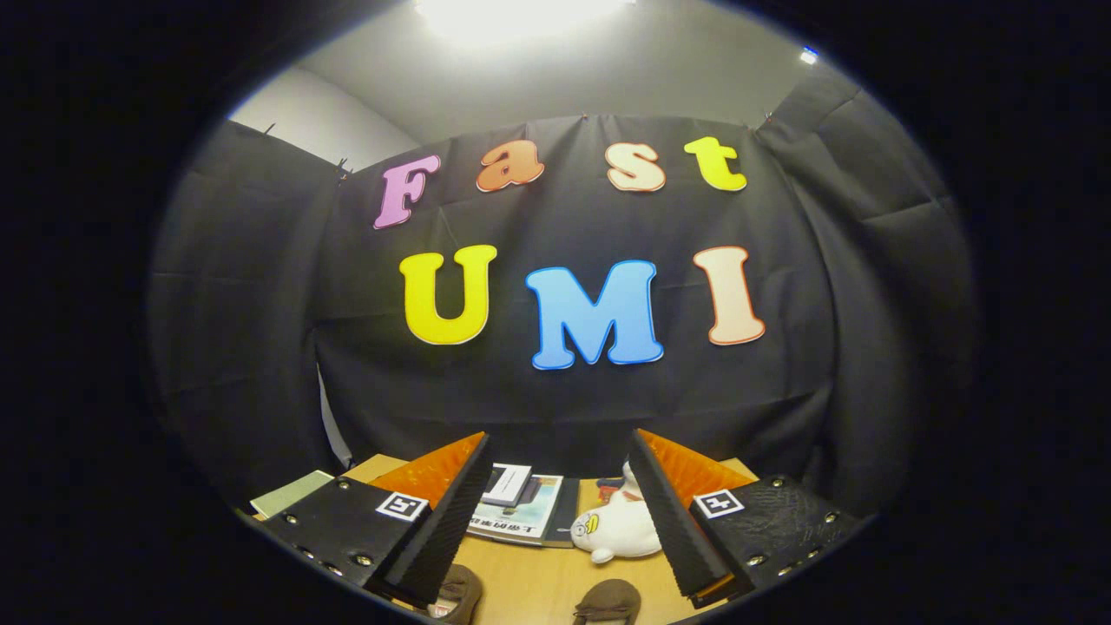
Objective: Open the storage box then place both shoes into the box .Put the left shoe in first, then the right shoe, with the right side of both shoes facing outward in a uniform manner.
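My gripper (560, 451) is held high above the wooden table (529, 582), its fingers spread wide apart and open with nothing between them. Two brown shoes lie on the table below the fingers: one shoe (458, 592) peeks out beside the left finger and the other shoe (609, 601) lies nearer the right finger. Only their upper ends show. I see no storage box from here.
A white plush toy (614, 529) lies on the table beside the right finger. Books (521, 508) and a small dark box lie flat between the fingers, farther back. A green book (291, 492) sits off to the left. The booth's black cloth wall stands behind the table.
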